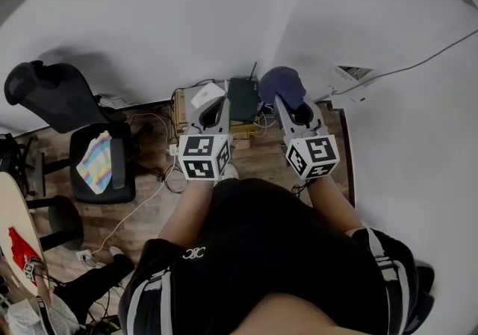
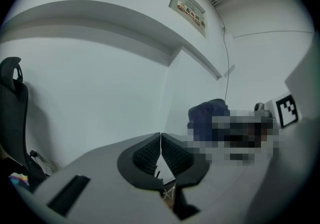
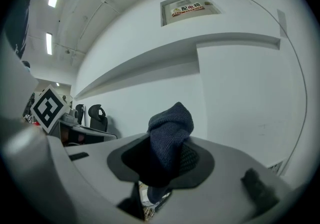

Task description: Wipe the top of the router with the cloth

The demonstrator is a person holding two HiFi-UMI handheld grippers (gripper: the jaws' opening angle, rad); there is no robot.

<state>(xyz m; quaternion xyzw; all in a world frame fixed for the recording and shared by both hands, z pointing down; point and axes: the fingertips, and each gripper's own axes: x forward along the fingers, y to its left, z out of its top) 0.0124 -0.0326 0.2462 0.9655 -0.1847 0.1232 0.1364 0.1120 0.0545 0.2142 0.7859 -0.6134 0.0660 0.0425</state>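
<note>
My right gripper (image 3: 167,162) has its jaws clamped on the dark blue cloth (image 3: 170,130), which shows just right of the black router (image 1: 243,98) down by the wall. My left gripper (image 2: 161,152) jaws are pressed together, with nothing between them.

The router (image 1: 243,99) lies by the wall, ahead of and between the left gripper (image 2: 160,140) and the right gripper (image 3: 167,160), the cloth (image 3: 170,125) sticks forward out of the right gripper's jaws, and a chair (image 1: 101,166) stands well to the left gripper's left.
</note>
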